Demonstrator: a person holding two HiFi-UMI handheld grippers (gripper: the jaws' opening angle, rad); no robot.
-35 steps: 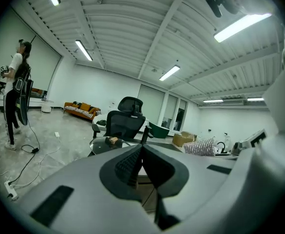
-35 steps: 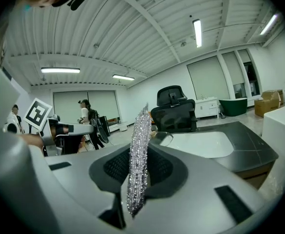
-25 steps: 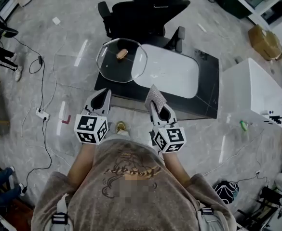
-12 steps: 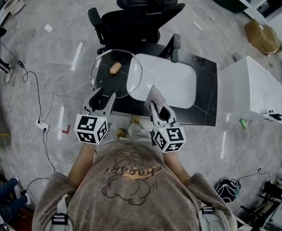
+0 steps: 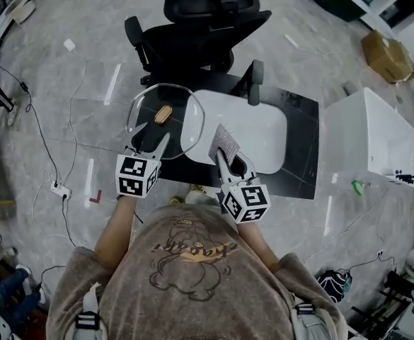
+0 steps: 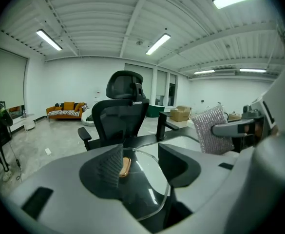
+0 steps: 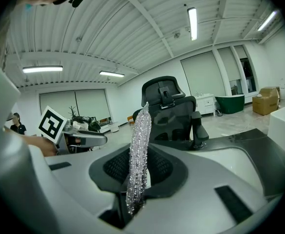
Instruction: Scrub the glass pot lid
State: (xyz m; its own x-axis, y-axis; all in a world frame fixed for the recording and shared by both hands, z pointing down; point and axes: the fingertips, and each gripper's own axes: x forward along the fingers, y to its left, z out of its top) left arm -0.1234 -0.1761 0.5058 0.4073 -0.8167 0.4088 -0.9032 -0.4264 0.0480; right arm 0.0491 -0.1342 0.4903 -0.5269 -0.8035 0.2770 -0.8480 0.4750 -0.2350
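Glass lid (image 5: pixel 182 122) lies at left end of dark surface (image 5: pixel 300 154). Left tongs (image 5: pixel 152 139) have just been opening, now released, lid's near rim between jaws. Right tongs (image 5: pixel 229 163) clenched on silver scrubber (image 5: pixel 224 142).

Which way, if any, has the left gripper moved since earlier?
Yes: left gripper went forward to the glass lid on the table; its jaws, just opening, straddle the rim.
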